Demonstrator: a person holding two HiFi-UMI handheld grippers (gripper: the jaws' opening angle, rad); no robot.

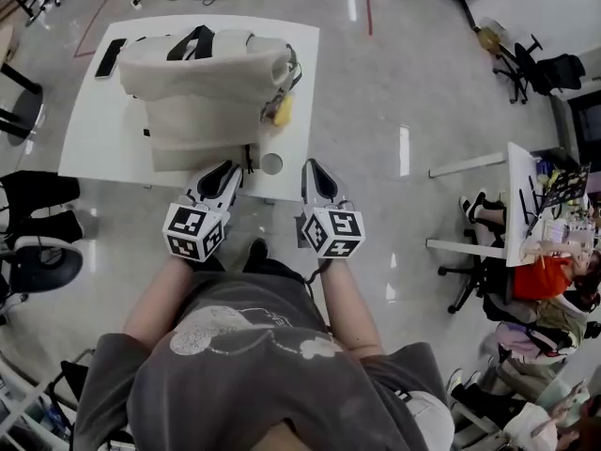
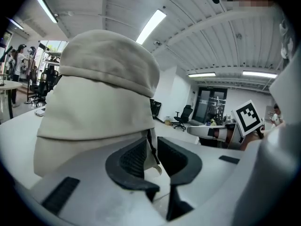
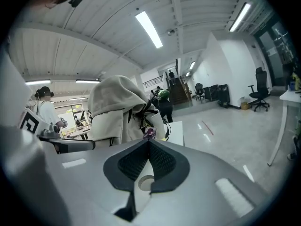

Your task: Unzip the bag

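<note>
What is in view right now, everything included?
Table: one, white, ahead of the person.
Bag: one, cream with black straps, lying on the table.
Pull strap: one, black, hanging at the bag's near edge.
Yellow item: one, yellow, against the bag's right side.
Flat device: one, black, table's far left corner.
Round disc: one, grey, near table edge.
Office chairs: several, black, around the room.
People: a few, at desks, lower right.
Left gripper: one, white with black pads, jaws apart around the pull strap.
Right gripper: one, same colours, jaws shut, empty.
</note>
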